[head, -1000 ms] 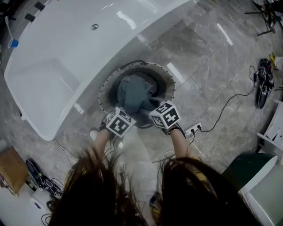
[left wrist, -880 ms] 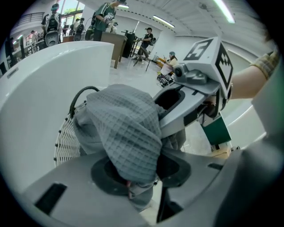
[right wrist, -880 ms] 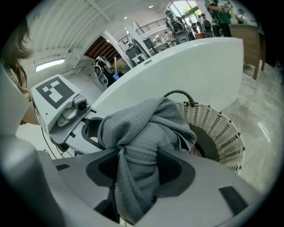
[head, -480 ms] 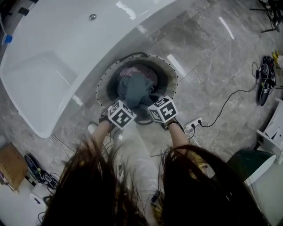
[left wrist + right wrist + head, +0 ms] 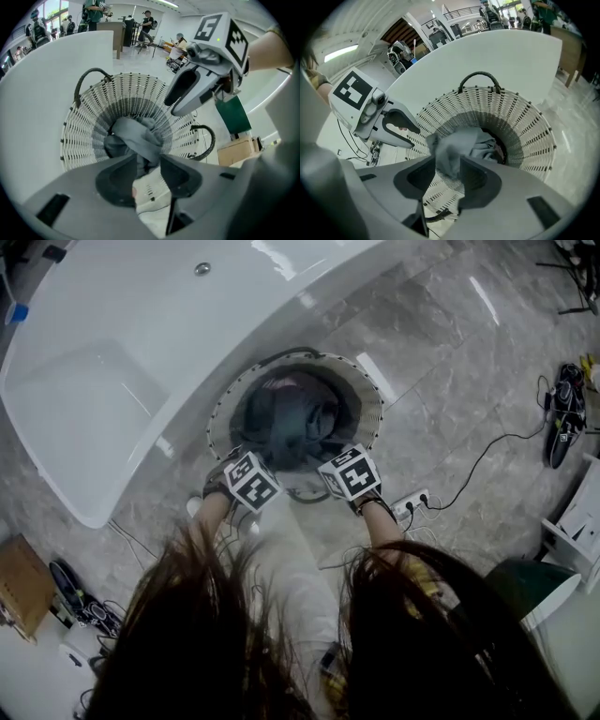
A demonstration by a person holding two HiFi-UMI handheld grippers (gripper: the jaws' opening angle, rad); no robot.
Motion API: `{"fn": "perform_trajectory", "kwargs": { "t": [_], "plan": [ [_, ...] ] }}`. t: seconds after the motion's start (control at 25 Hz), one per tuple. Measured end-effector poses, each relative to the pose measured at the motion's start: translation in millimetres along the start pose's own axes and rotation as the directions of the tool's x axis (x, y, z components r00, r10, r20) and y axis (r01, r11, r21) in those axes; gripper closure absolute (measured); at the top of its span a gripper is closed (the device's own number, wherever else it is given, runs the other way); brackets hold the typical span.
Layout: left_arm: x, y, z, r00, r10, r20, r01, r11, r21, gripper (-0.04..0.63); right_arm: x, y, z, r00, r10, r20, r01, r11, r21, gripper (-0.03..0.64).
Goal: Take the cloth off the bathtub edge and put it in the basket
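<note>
**Step in hand:** placing. The wicker basket (image 5: pixel 364 382) stands on the floor at 4 o'clock of the white bathtub (image 5: pixel 112 399), touching or just beside its outer wall. The grey cloth (image 5: pixel 295 423) is off the tub edge. Most of it lies bunched inside the basket, on top of other dark fabric.

**Left gripper** (image 5: pixel 147 161): it points steeply down over the basket rim at 7 o'clock. The jaws stand narrow, with a fold of the cloth pinched between them.

**Right gripper** (image 5: pixel 447 164): it is positioned at the rim at 5 o'clock, just beside the left one. Its jaws have just been closing and are now narrow. A raised corner of the cloth runs up from the heap and passes between them. The pads appear to press on it, though the fabric covers the contact itself.

**Task status:** nearly complete. Only the gripped folds stand above the heap.

**Next move, as judged:**
1. Open both pairs of jaws wide enough for the folds to drop free.
2. Confirm that no fabric drapes over the rim at 6 o'clock.
3. Lift both grippers straight up, so that no snagged fold drags the cloth out.
</note>
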State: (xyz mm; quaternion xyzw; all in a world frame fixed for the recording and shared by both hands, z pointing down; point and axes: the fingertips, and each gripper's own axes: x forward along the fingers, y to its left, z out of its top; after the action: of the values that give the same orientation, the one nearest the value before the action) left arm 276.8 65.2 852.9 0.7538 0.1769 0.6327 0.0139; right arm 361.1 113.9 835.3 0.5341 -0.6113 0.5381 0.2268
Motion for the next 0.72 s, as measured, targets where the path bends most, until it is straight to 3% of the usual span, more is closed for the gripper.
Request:
{"fn": "perform_trajectory", "kwargs": {
  "t": [0.36,0.72],
  "plan": [
    [-14.3,4.7,3.2,0.996,-0.009,0.084,0.016,0.996,-0.089,0.442,1.9,13.7,1.6,1.000,0.008,0.010,-0.008,1.000,0.014,0.446],
    [-40.9,3.0,0.6,0.987,0.018,0.158,-0.001,0.994,-0.106,0.442,-6.5,37.3,23.9,0.996,0.011,0.091,-0.015,0.999,0.045,0.446]
  ]
}}
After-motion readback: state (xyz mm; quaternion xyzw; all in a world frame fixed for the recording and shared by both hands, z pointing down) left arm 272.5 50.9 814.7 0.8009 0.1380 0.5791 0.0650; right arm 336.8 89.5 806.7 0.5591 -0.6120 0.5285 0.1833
